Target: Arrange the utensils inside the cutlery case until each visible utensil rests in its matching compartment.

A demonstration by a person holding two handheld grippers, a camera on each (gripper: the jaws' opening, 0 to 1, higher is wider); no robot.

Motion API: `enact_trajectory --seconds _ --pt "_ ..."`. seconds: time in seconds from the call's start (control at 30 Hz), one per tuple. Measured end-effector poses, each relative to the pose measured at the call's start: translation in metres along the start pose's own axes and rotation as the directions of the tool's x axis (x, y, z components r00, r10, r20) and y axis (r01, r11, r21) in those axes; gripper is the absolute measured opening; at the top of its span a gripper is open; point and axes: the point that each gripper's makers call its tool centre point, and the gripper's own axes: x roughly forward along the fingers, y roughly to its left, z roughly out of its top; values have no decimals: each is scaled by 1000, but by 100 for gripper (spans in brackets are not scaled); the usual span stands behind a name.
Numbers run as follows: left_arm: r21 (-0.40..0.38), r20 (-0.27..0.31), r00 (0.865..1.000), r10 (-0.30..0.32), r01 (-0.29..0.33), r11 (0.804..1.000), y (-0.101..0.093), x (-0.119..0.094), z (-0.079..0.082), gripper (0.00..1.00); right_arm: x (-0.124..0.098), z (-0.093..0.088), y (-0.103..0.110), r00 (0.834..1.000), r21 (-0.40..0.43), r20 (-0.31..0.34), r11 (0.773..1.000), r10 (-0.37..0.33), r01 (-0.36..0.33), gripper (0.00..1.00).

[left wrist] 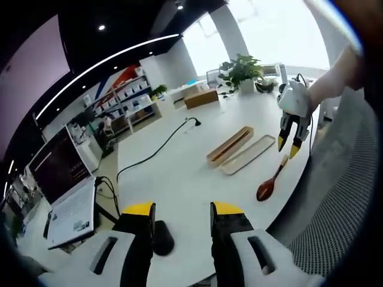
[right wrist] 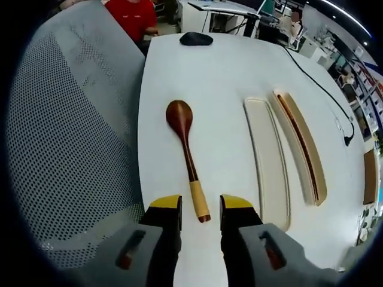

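Your right tongs [right wrist: 200, 210] sit open astride the spoon [right wrist: 187, 158] handle tip, gripping nothing; spoon lies on the table [right wrist: 227, 66] left of the empty tray [right wrist: 267, 161]. Close squarely on the pale handle end. Left tongs [left wrist: 181, 210] open, empty. Far case [right wrist: 302, 149] contents hard to make out.

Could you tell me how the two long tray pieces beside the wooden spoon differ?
The tray nearer the spoon, the pale tray, is cream and lies empty; the wooden tray beyond it is tan with raised walls and holds a dark, slim utensil. Both are long, narrow and lie side by side on the white table.
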Motion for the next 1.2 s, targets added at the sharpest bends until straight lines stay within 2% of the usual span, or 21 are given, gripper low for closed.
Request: enact_trajectory --seconds 0.23,0.3,0.5,0.8,1.2 --pt "-2 1 1000 -2 2 1000 1 0 -1 37 11 7 4 999 -43 -15 998 34 -35 22" --pt "-4 2 1000 -3 3 1000 1 0 -1 37 15 7 5 998 -71 -39 996 52 -54 22" --pt "-6 3 1000 -4 4 1000 0 0 0 37 23 13 9 995 -111 -60 990 79 -85 21" --pt "-8 4 1000 -5 5 1000 -1 0 0 37 31 18 10 990 -168 -95 979 103 -118 21" --pt "-13 6 1000 -2 2 1000 1 0 0 37 39 32 14 987 -210 -103 967 126 -146 20"
